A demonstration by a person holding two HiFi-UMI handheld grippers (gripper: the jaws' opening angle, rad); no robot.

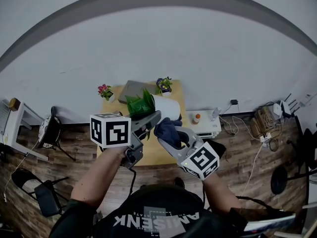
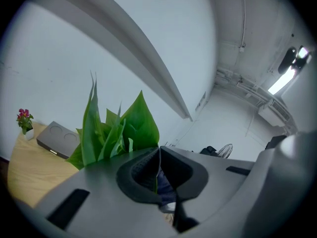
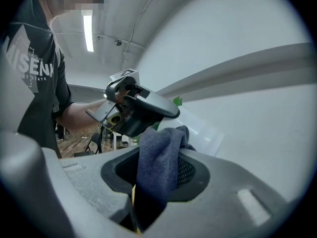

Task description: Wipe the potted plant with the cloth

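Note:
The potted plant, green leaves (image 1: 139, 104) in a white pot (image 1: 168, 107), is tipped on its side above the wooden table (image 1: 154, 156), leaves pointing left. My left gripper (image 1: 155, 116) is shut on it near the pot's rim. In the left gripper view its jaws (image 2: 159, 155) pinch a thin edge, and the leaves (image 2: 116, 130) fan out beyond them. A dark blue cloth (image 1: 167, 129) is bunched in my shut right gripper (image 1: 166, 136), just below the pot. In the right gripper view the cloth (image 3: 159, 157) rises from the jaws, close to the left gripper (image 3: 138, 108) and the pot (image 3: 200, 129).
Two small flowerpots (image 1: 105, 91) (image 1: 164, 85) and a grey box (image 1: 132, 89) stand at the table's far edge. A white low unit (image 1: 207, 125) with an orange bottle (image 1: 197, 118) sits to the right. There are chairs on the floor at the left and cables at the right.

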